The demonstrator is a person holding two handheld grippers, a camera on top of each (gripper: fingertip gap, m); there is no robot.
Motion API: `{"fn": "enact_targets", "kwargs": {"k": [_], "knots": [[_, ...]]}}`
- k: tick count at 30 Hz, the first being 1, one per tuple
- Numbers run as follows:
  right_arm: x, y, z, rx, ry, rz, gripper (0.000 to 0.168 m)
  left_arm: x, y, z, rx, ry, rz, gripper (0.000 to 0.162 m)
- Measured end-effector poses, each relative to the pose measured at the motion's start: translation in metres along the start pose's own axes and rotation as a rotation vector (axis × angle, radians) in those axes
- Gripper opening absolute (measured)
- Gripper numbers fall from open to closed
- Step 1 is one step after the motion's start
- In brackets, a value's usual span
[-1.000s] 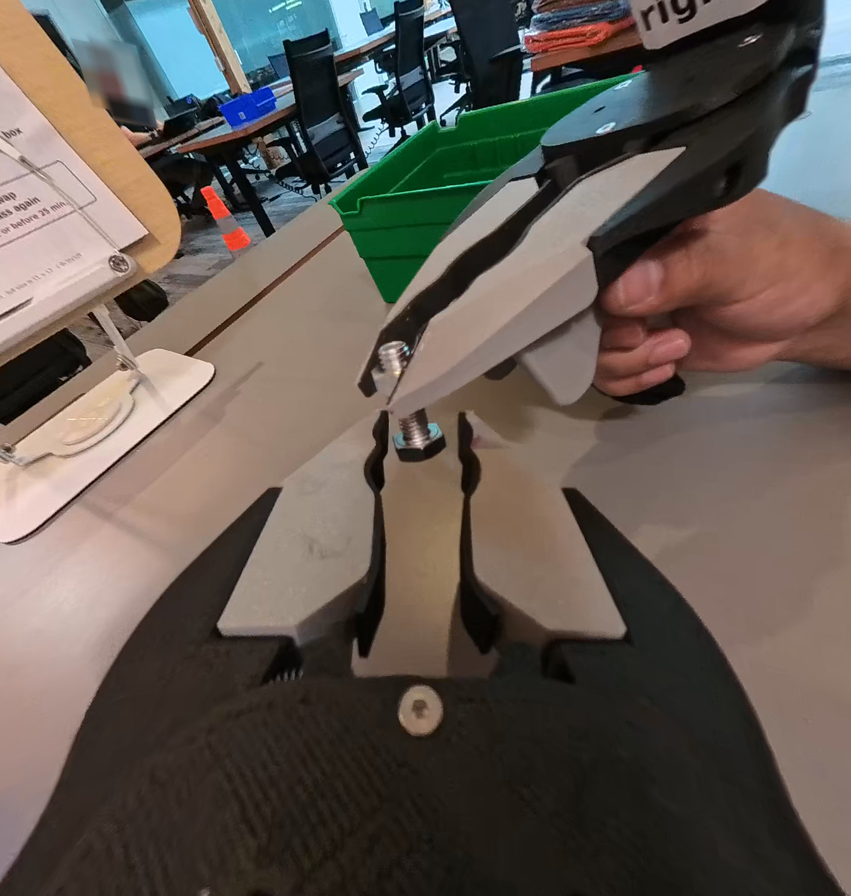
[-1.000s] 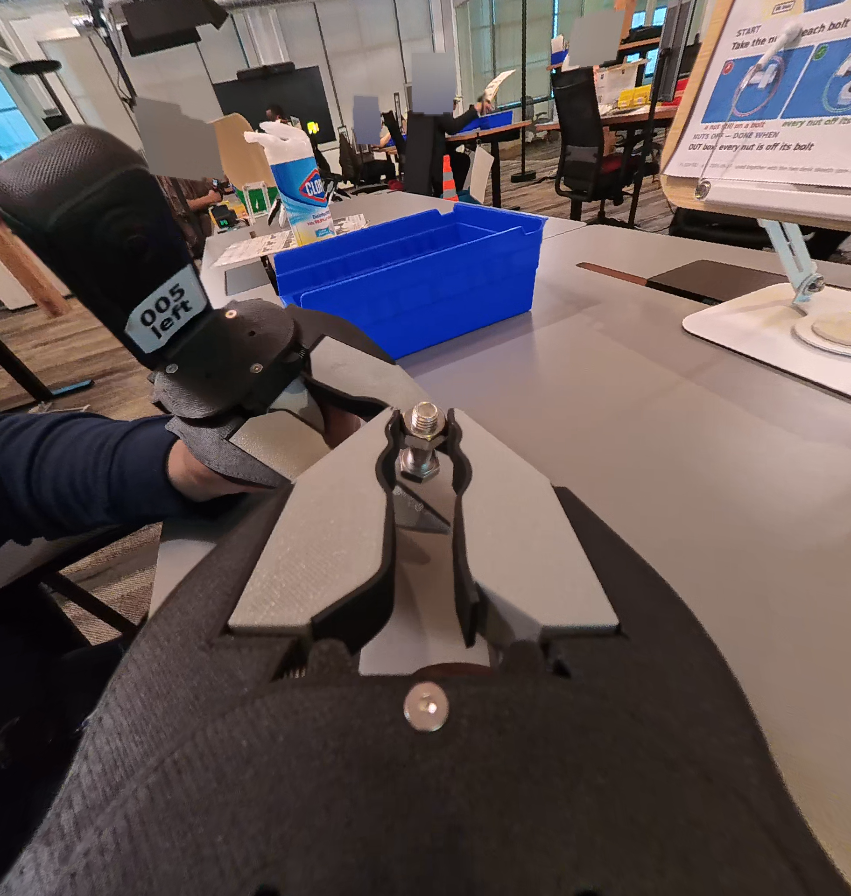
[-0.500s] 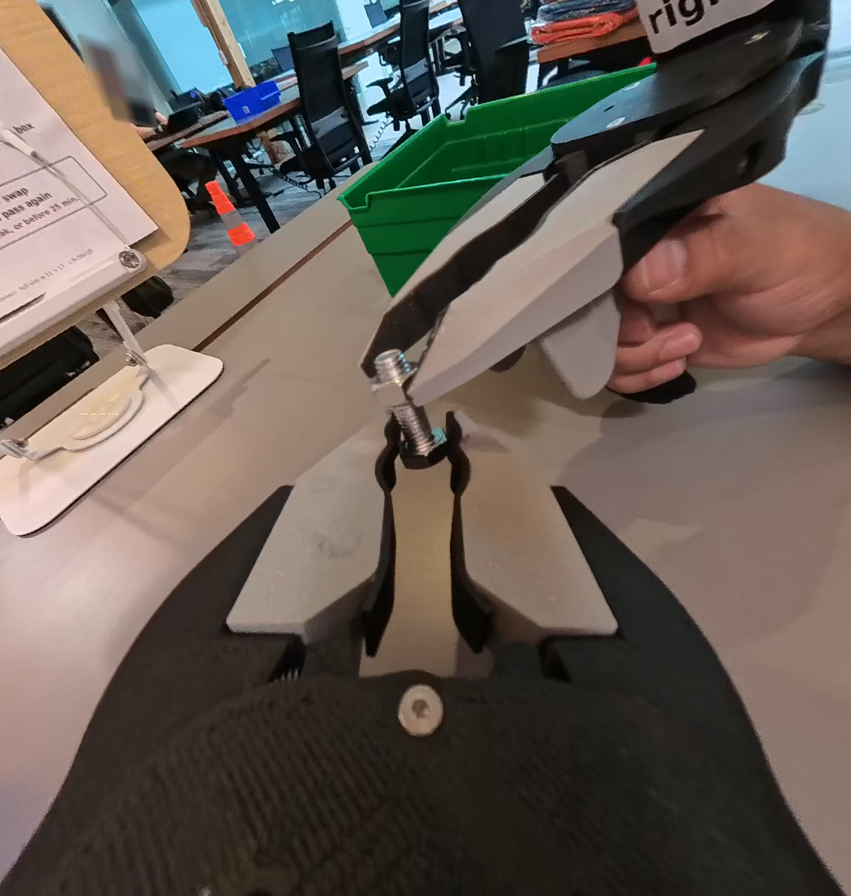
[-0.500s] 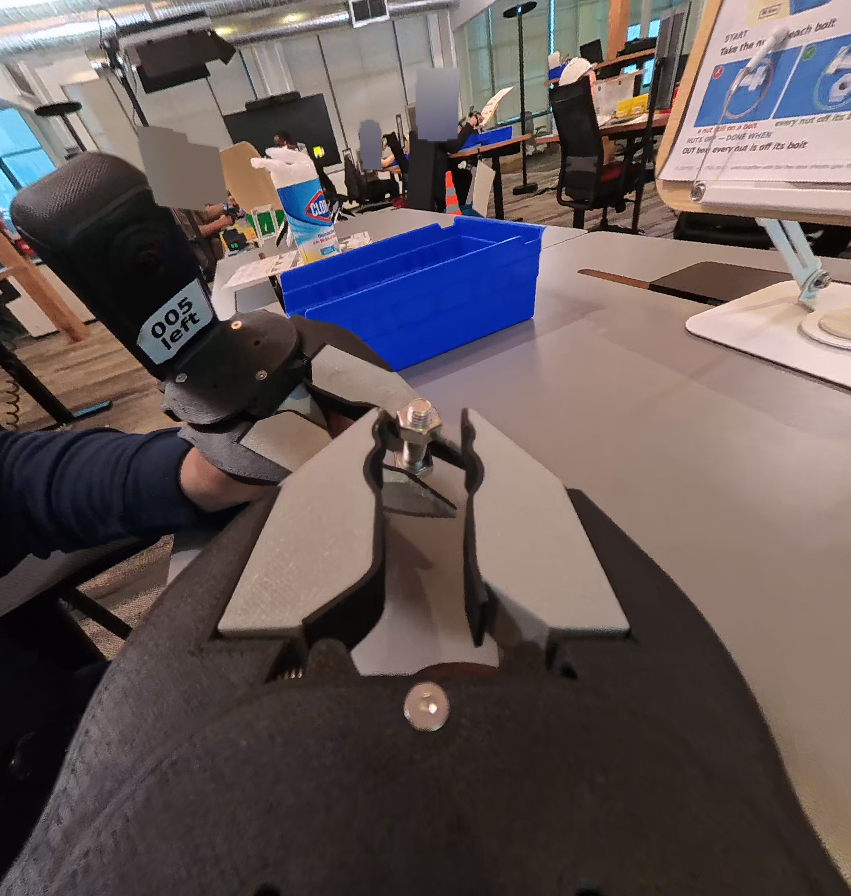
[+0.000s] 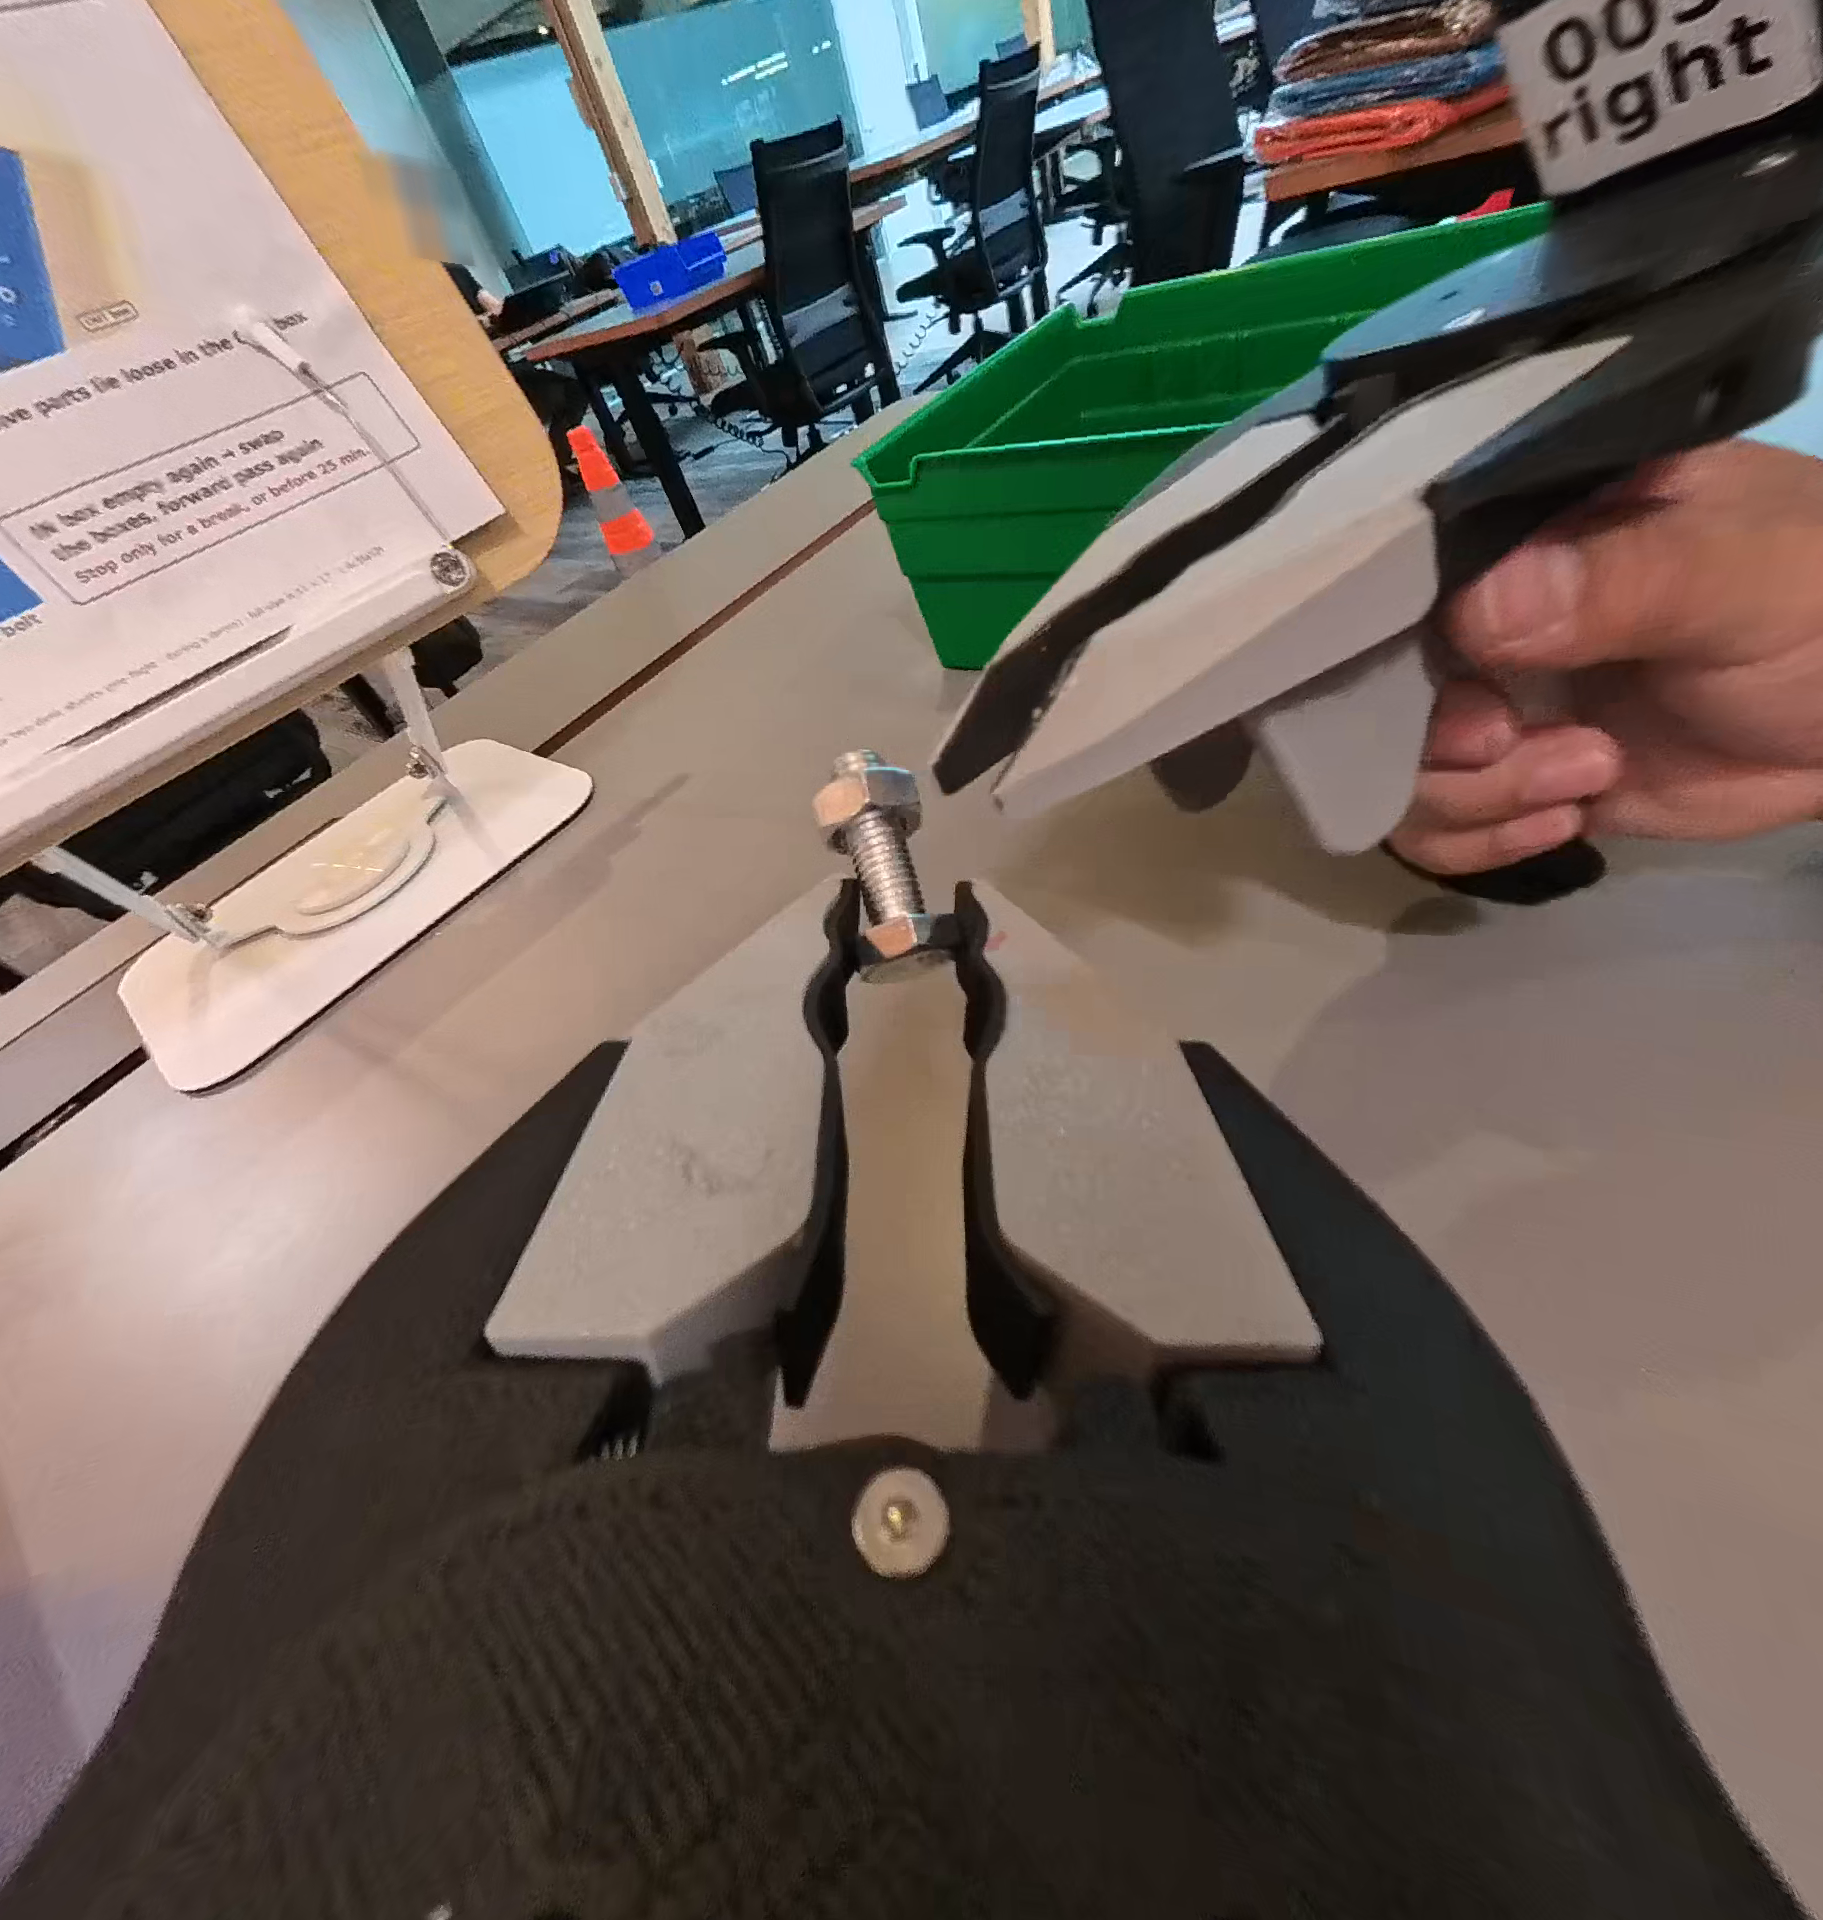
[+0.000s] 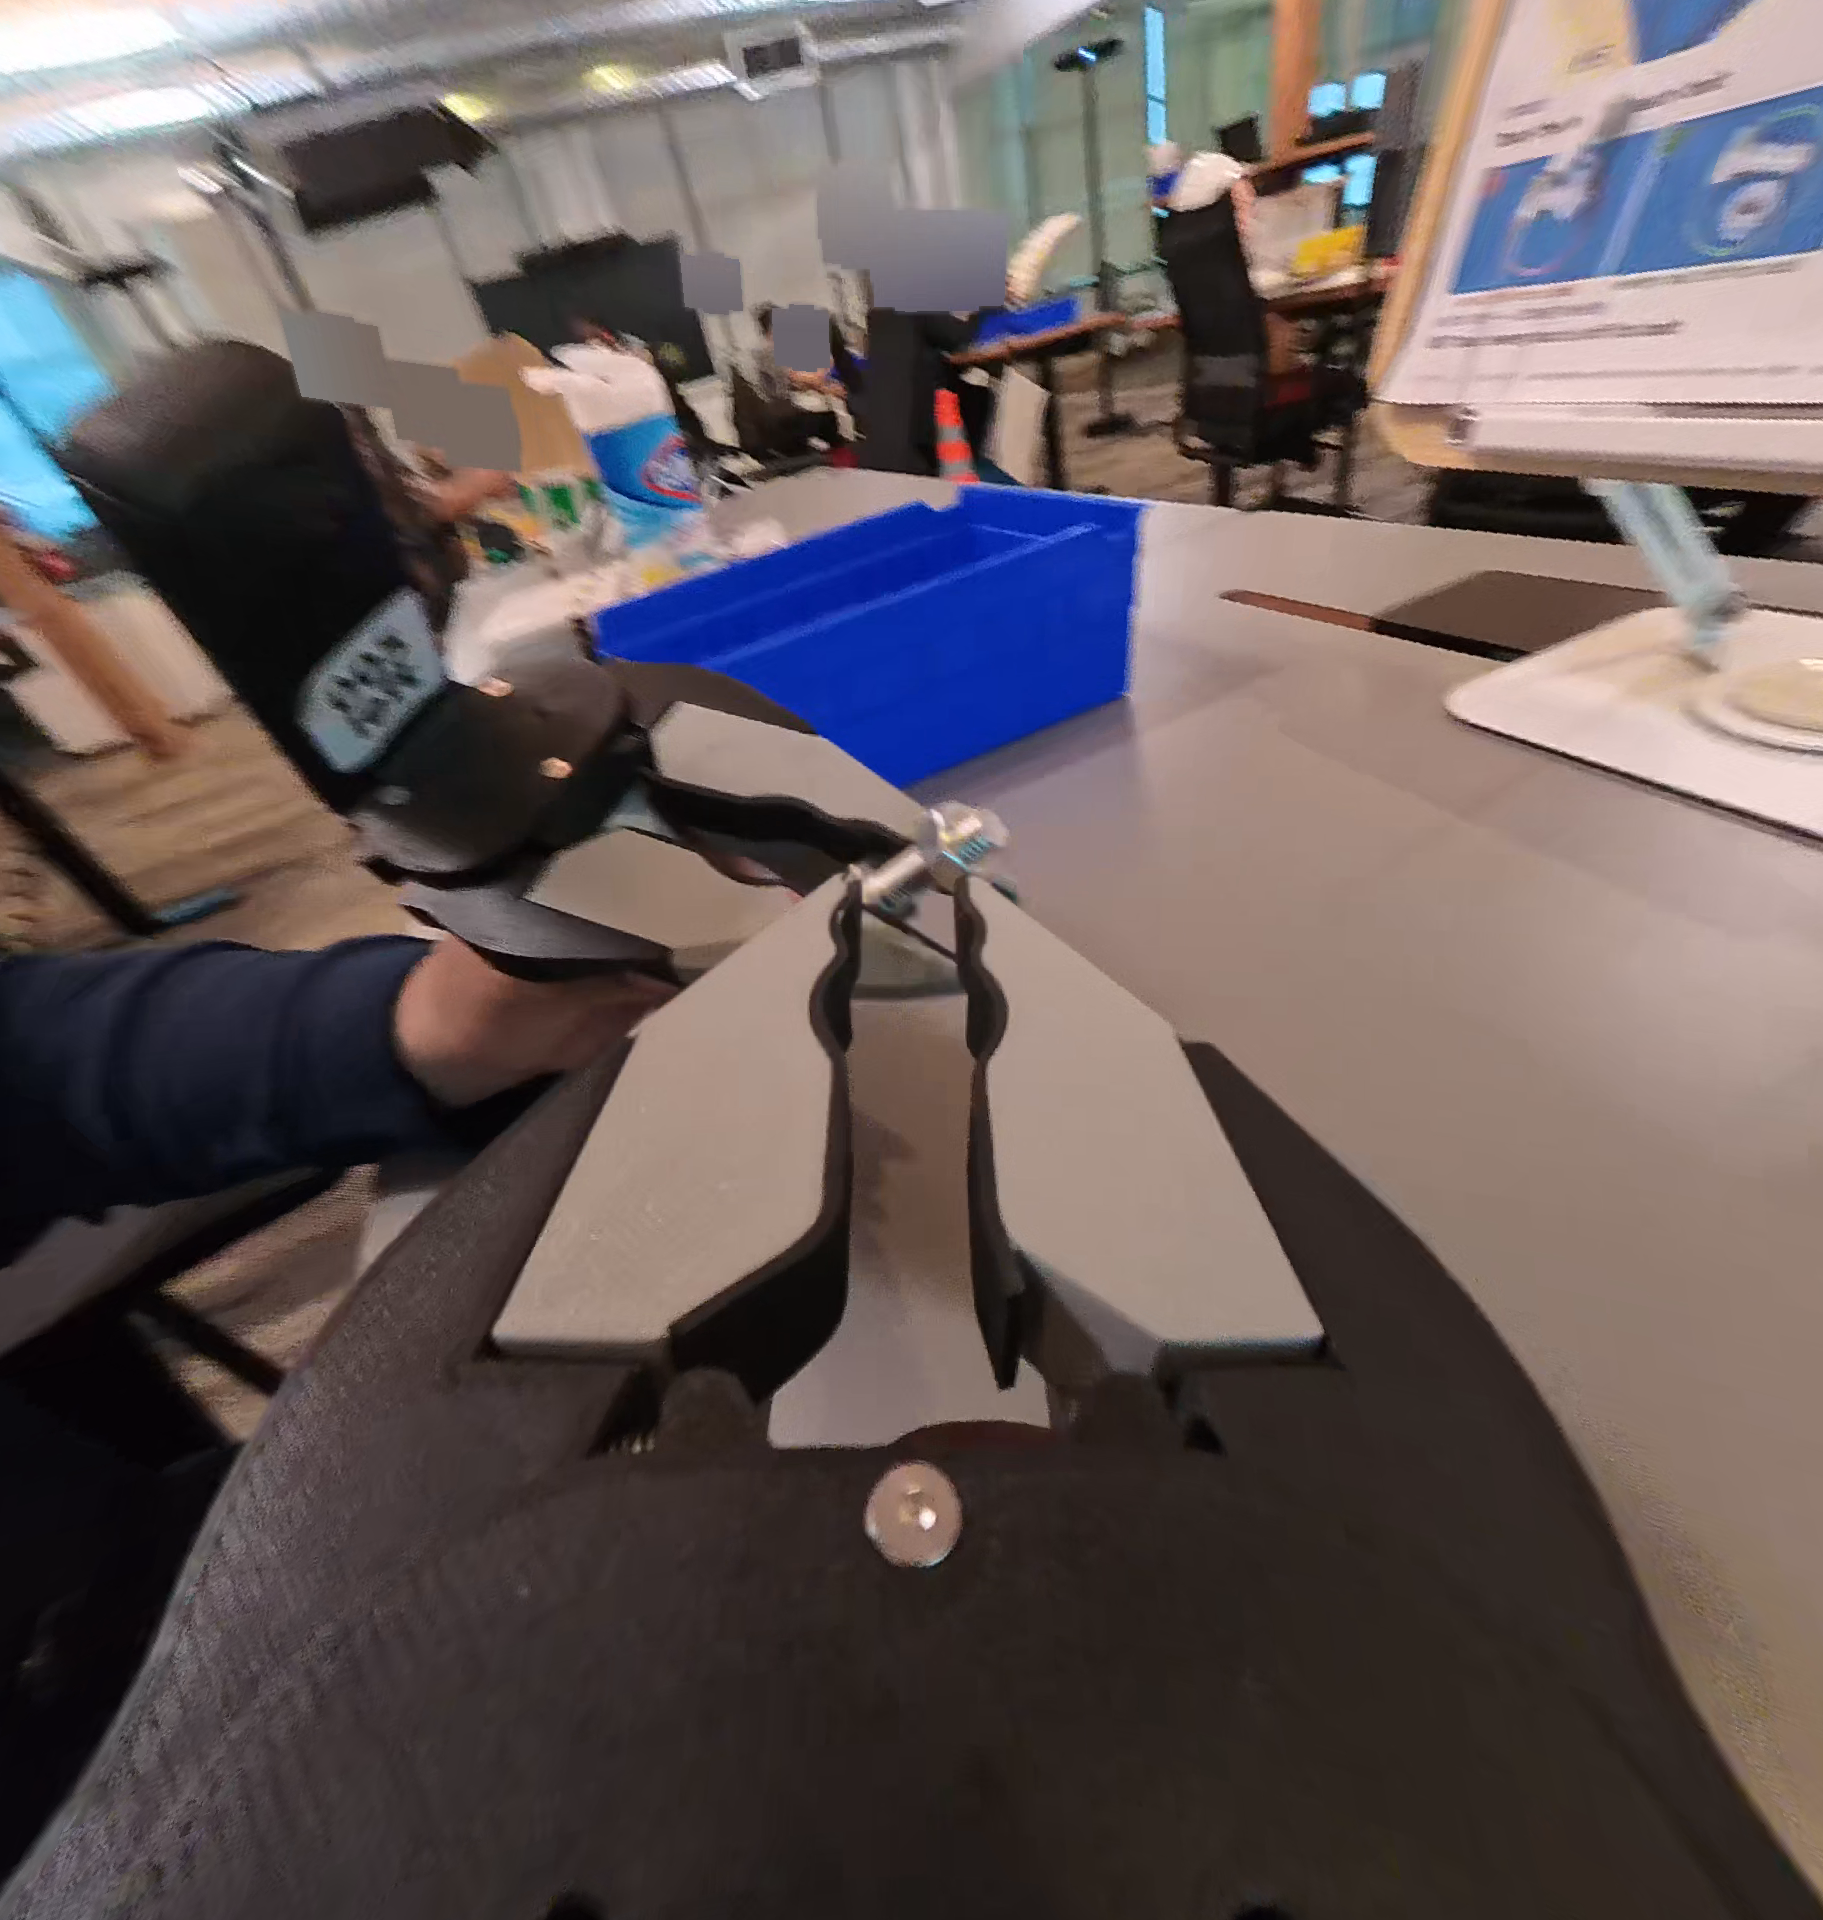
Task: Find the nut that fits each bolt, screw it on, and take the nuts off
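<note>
Left gripper [image 5: 905, 914]: we hold the bolt [image 5: 883, 873] by its hex head, jaws clamped on it at the fingertips, above the grey table [image 5: 1509, 1091].
Bolt: threaded shank upright, tilted slightly left in the left wrist view; from the right wrist view it [image 6: 912, 873] leans toward the right.
Nut [image 5: 869, 802]: sits near the top of the shank, well apart from the head, a short stub of thread showing above it.
Right gripper [image 6: 905, 914]: our jaws stand slightly apart and hold nothing; in the left wrist view its tips [image 5: 974, 764] hang just right of the nut, not touching it.
Right hand [image 5: 1655, 665]: wrapped around the handle at the right edge.
Left arm: a dark blue sleeve [image 6: 159, 1070] reaches in from the left of the right wrist view.
Green bin [image 5: 1094, 457]: far right on the table, behind the right gripper.
Blue bin [image 6: 886, 634]: far side of the table in the right wrist view.
Instruction board [image 5: 159, 416]: on a white stand [image 5: 367, 883], far left.
</note>
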State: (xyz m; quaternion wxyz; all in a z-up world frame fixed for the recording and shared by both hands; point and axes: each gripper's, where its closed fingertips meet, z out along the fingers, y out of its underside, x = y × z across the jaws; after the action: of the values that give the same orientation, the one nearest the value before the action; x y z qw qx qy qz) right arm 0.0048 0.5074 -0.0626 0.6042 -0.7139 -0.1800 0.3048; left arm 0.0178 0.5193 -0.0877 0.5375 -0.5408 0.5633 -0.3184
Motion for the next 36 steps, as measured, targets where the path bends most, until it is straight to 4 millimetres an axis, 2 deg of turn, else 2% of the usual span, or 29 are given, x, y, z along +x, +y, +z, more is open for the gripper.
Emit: {"fn": "enact_targets", "kwargs": {"k": [3,5,8,12,13,18,23,26,28,32,36], "knots": [[-0.001,0.001,0.002,0.006,-0.028,0.056,0.01,0.001,-0.005,0.0,0.016,-0.014,0.015,0.015],[0.003,-0.003,0.0,0.031,-0.028,0.092,0.02,0.004,-0.01,-0.003,0.047,-0.007,0.022,0.016],[0.008,-0.009,-0.005,0.073,-0.052,0.181,0.023,0.008,-0.015,-0.005,0.07,-0.013,0.079,0.016],[-0.007,-0.012,-0.004,0.084,-0.179,0.257,0.024,0.019,-0.015,-0.001,0.069,0.015,0.117,0.016],[-0.005,-0.011,-0.004,0.082,-0.175,0.263,0.018,0.02,-0.014,-0.001,0.068,0.02,0.123,0.016],[-0.002,-0.008,-0.005,0.055,-0.133,0.202,0.014,0.023,-0.01,0.003,0.06,0.046,0.089,0.016],[-0.002,-0.005,-0.004,0.022,-0.034,0.036,0.013,0.025,-0.006,0.005,0.045,0.088,0.037,0.016],[-0.013,-0.009,-0.002,0.041,-0.051,-0.032,0.013,0.029,-0.008,0.005,0.052,0.116,0.029,0.016],[-0.019,-0.012,-0.002,0.056,-0.09,-0.001,0.014,0.031,-0.01,0.004,0.069,0.11,0.06,0.016],[-0.012,-0.009,-0.003,0.046,-0.101,0.079,0.019,0.03,-0.009,0.006,0.058,0.105,0.057,0.016],[-0.008,-0.002,0.0,0.009,-0.071,0.079,0.024,0.028,-0.008,0.006,0.055,0.089,0.06,0.016]]}}
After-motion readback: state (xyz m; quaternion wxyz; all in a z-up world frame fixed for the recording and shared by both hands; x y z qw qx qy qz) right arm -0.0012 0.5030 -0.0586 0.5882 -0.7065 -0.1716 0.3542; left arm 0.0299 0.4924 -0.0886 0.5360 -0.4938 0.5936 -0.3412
